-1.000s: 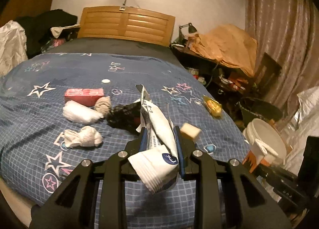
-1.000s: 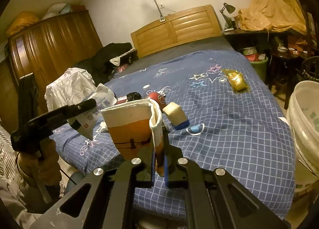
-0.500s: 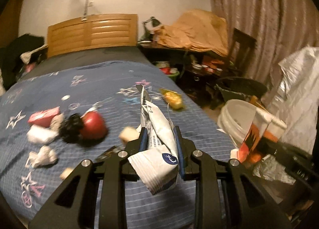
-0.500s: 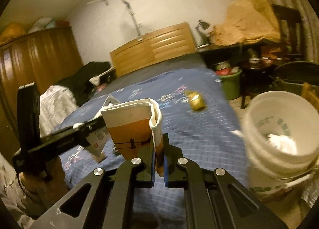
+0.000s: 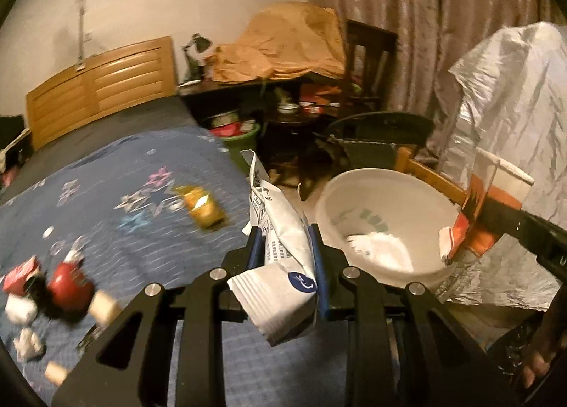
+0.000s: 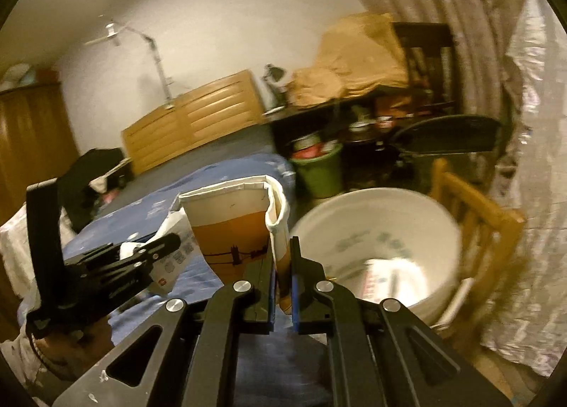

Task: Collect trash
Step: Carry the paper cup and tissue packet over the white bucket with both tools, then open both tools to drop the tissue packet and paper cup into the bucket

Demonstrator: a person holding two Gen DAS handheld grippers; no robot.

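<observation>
My left gripper (image 5: 285, 242) is shut on a white plastic wrapper (image 5: 280, 244) with blue print. My right gripper (image 6: 282, 267) is shut on a flattened orange-and-white paper cup (image 6: 237, 222); the cup also shows at the right of the left wrist view (image 5: 485, 212), beside the rim of a white bucket (image 5: 382, 226). The bucket (image 6: 375, 230) stands on the floor beside the bed and holds some white trash. More trash lies on the blue star bedspread (image 5: 106, 194): a yellow wrapper (image 5: 202, 207), a red ball-like item (image 5: 69, 286), white crumpled tissues (image 5: 21, 311).
A wooden chair (image 6: 478, 215) and a silver cover (image 5: 514, 123) stand right of the bucket. A green bin (image 6: 319, 169), a black bin (image 5: 379, 137) and a cluttered dark table (image 5: 283, 106) lie behind it. The wooden headboard (image 5: 99, 84) is at the far left.
Both grippers have swung right, away from the bed and toward the white bucket, each still holding its item. The bucket is now larger and nearer in both views.
</observation>
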